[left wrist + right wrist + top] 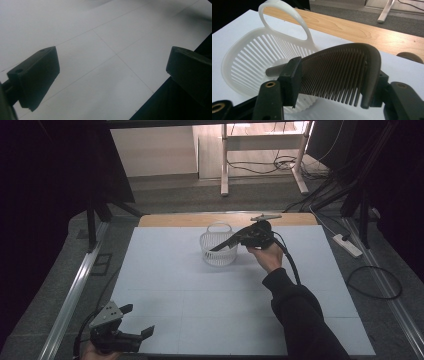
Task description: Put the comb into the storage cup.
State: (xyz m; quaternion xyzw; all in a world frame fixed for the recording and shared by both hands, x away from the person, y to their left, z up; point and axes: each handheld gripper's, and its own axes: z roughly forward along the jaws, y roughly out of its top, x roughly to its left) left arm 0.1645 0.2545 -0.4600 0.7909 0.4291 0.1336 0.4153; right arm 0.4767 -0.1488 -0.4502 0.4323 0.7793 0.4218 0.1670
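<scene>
The dark comb (342,72) lies between my right gripper's (337,85) jaws, its teeth pointing down and its handle end reaching out over the rim of the white slatted basket (242,62). Both pads appear to touch the comb, one at the teeth near the handle and one at the curved spine end, so I grasp it, though not tightly clenched. From above, the comb (225,243) slants down into the basket (218,251), which stands upright on the white table sheet (175,285) near the far wooden edge (165,220), its loop handle on the far side. My right gripper (239,240) hovers just beside the basket's right rim. My left gripper (136,321) rests well apart at the near left corner, jaws released and wide, bare sheet (105,50) between them.
</scene>
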